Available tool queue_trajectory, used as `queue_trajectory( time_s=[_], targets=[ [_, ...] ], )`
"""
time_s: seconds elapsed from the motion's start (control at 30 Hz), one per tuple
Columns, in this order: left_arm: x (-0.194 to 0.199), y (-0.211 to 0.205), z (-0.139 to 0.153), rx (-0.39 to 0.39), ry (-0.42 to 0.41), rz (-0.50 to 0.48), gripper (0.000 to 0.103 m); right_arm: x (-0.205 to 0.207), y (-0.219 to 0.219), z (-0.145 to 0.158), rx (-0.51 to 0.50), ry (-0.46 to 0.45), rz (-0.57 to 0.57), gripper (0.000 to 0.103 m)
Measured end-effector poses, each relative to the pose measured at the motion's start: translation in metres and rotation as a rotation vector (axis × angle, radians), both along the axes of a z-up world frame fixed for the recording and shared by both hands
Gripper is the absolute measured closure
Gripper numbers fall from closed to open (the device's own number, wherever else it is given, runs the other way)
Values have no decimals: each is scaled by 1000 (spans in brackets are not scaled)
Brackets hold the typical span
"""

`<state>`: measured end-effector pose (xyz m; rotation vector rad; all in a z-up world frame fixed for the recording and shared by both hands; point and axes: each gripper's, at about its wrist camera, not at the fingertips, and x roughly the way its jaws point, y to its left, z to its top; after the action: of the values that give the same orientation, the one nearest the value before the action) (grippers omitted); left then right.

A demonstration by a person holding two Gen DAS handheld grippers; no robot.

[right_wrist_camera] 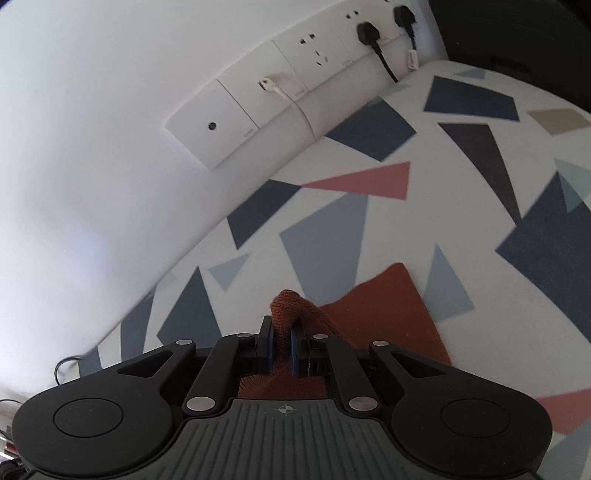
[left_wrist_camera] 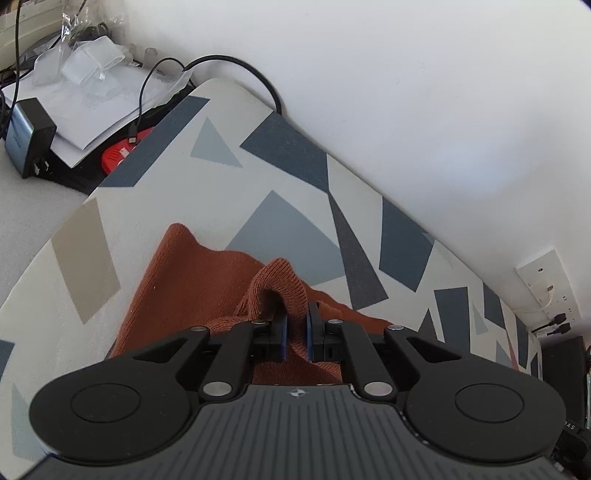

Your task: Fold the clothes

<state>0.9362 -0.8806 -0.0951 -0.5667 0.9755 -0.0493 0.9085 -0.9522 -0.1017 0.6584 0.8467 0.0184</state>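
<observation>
Rust-orange ribbed knit, a sweater [left_wrist_camera: 192, 288] by the look of it, lies partly spread over a tabletop [left_wrist_camera: 155, 206] covered in a pale cloth printed with navy, grey-blue, beige and pink angular shapes. The left tool [left_wrist_camera: 295, 325] has its blue-padded fingers closed nearly together on a raised fold of the knit, which bulges up in a loop just above the fingertips; the rest of the garment trails flat to the left and beneath the tool. In the right wrist view the right tool [right_wrist_camera: 282, 341] is likewise pinched on a rolled hump of the same sweater [right_wrist_camera: 391, 306], with a flat corner of the fabric lying on the cloth just to the right of it. The tabletop [right_wrist_camera: 424, 229] runs up against a white wall [right_wrist_camera: 92, 110] carrying a row of wall sockets [right_wrist_camera: 295, 74], two with black plugs [right_wrist_camera: 369, 31] in them. Beyond the far left edge of the tabletop sit a grey power adapter [left_wrist_camera: 27, 136], white papers [left_wrist_camera: 92, 110], crumpled clear plastic [left_wrist_camera: 85, 66] and a black cable [left_wrist_camera: 236, 62].
</observation>
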Motion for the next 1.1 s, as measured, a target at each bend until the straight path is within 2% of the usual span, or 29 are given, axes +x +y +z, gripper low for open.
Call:
queue_trajectory(
  time_s=[0.1,0.17,0.23,0.3,0.33,0.37,0.4,0.43,0.47,0.5,0.6,0.73,0.83,0.87,0.93,1.0,1.03,1.1],
  targets=[
    [10,-3,-11,7,11,4,93,12,-1,-11,10,26,-8,96],
    [18,-10,-20,46,14,-27,90,21,-3,-28,38,67,-34,93],
    [24,-17,-19,100,1,-79,89,24,-4,-34,49,70,-50,86],
    [29,-20,-12,135,20,-127,84,23,-1,-28,25,48,-42,67],
    [28,-19,-5,140,-3,-137,77,20,1,-20,-10,29,-38,59],
    [26,-18,3,148,-29,-146,58,16,3,-11,-58,-6,-42,41],
    [20,-15,13,174,-88,-133,43,10,6,-1,-111,-54,-42,31],
    [15,-13,23,200,-147,-119,19,3,9,8,-161,-105,-34,29],
    [9,-11,33,223,-212,-99,15,-2,12,17,-203,-150,-18,28],
    [4,-11,40,235,-258,-101,15,-5,15,22,-230,-181,16,27],
    [0,-32,47,274,-266,-240,15,-10,36,23,-283,-182,197,23],
    [-16,-93,25,453,-231,-496,15,-13,74,2,-397,-129,384,19],
    [-15,-126,-2,560,-192,-548,15,-5,94,-17,-453,-82,416,18],
    [-9,-129,-8,570,-181,-516,15,0,95,-21,-463,-78,401,17],
    [8,-126,-19,532,-145,-436,15,11,93,-28,-447,-66,366,11],
    [25,-117,-31,474,-90,-373,5,18,93,-32,-434,-68,349,7],
    [29,-114,-34,464,-96,-349,0,22,96,-33,-455,-70,358,7],
    [29,-119,-37,505,-101,-340,0,27,104,-37,-508,-66,381,1]
  ],
)
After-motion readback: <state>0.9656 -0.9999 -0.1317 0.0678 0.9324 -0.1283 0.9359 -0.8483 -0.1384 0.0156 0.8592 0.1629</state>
